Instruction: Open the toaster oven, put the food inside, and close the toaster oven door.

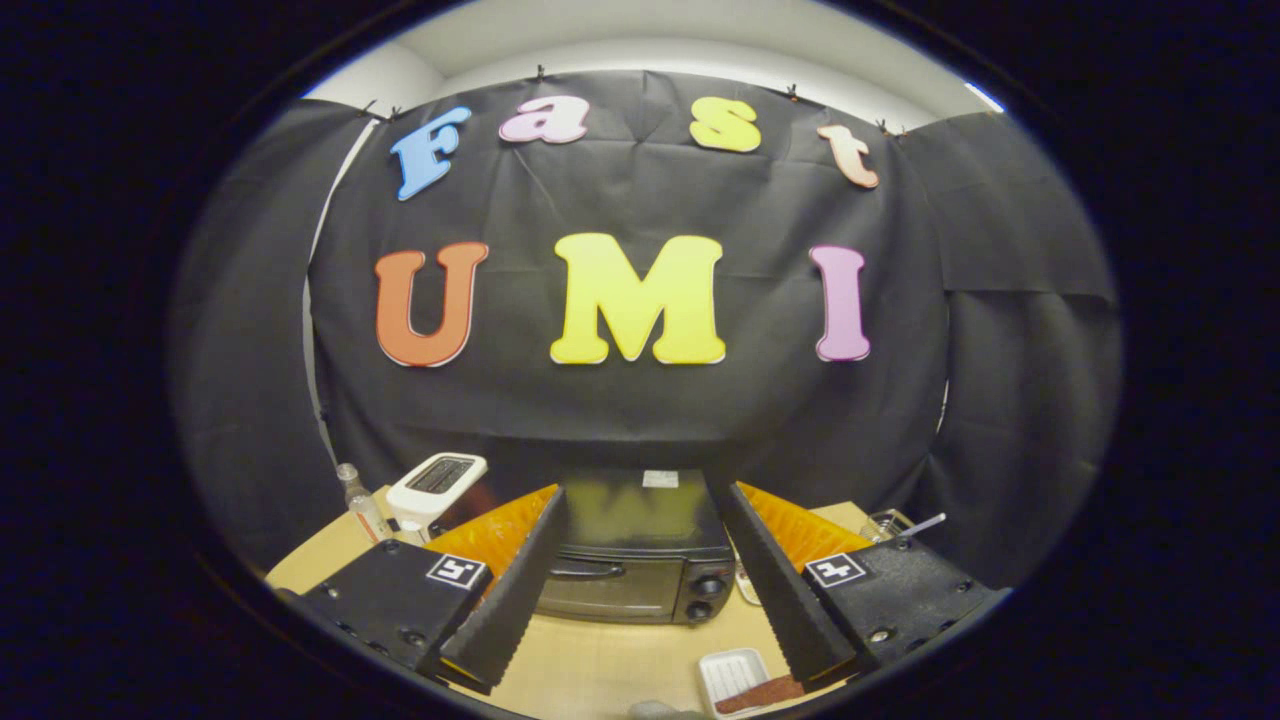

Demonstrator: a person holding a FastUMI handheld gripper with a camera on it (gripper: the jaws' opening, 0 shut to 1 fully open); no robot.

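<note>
**Inspector:** Status of the claw [640,585]?

**Assistant:** Spread wide and holding nothing. It hangs above the worktop [600,665], aimed at the toaster oven [630,560], which shows in the gap between the two fingers, well beyond their tips.

**Inspector:** The oven itself?

**Assistant:** Set toward the far edge of the worktop, against the booth cloth. Door shut, by my reading; the handle [585,570] runs across the top of the door, with two knobs [708,596] to its right. What is inside cannot be seen.

**Inspector:** The food?

**Assistant:** A white tray [728,672] at the near edge of the worktop, just beside the right finger. A reddish-brown slab [762,693] lies along its near side; what kind of food I cannot tell. The rest of the tray looks bare.

**Inspector:** Other containers?

**Assistant:** A white pop-up toaster [435,485] toward the far left corner, slots apparently empty. A clear bottle [360,500] just left of it, contents uncertain. Something glass with a utensil [905,526] in it at the far right edge, too small to identify.

**Inspector:** Recommendation for the step in hand?

**Assistant:** Opening comes first. Lower the claw level with the handle, narrow it, grip at mid-bar, and swing the door in its hinge arc. A straight pull could slide the oven forward.
</note>
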